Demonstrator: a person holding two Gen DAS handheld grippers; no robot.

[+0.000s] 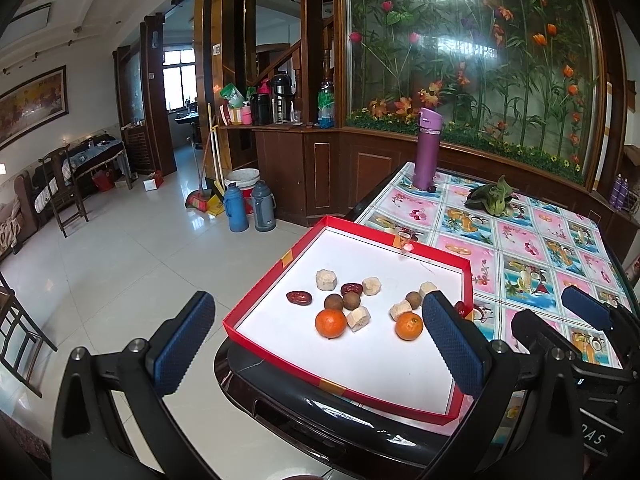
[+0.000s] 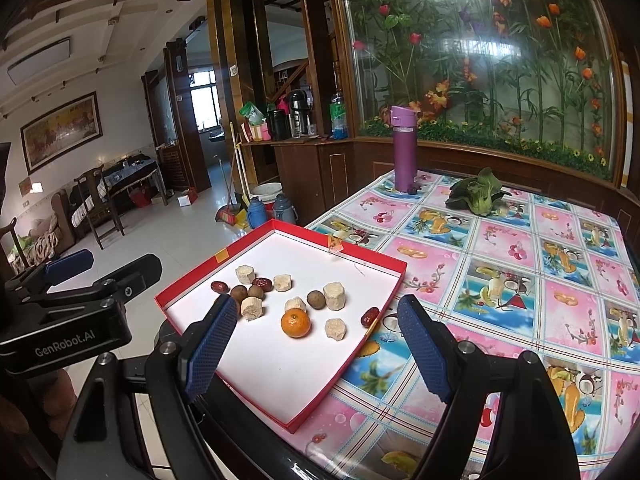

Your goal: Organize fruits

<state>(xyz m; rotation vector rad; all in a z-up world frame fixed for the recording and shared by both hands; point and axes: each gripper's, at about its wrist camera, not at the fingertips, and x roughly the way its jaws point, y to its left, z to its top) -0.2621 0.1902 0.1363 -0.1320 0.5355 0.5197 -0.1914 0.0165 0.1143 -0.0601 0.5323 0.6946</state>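
Observation:
A red tray [image 1: 380,360] [image 2: 280,372] with a white floor sits on the table's near left corner. Inside lie two oranges [image 1: 330,323] [image 2: 295,323], brown longans [image 1: 333,303] [image 2: 316,299], dark red dates [image 1: 299,298] [image 2: 370,317] and several pale cut chunks [image 1: 326,279] [image 2: 335,296]. My left gripper [image 1: 320,344] is open, held just short of the tray's near edge with nothing between its fingers. My right gripper [image 2: 320,348] is also open and empty, above the tray's near right corner. Its left finger [image 2: 212,348] hides the second orange.
A purple bottle [image 1: 427,148] [image 2: 404,148] and a leafy green vegetable [image 1: 490,198] [image 2: 476,196] stand on the far part of the patterned tablecloth [image 2: 520,280]. Left of the tray the table ends over a tiled floor with two thermos jugs [image 1: 236,208].

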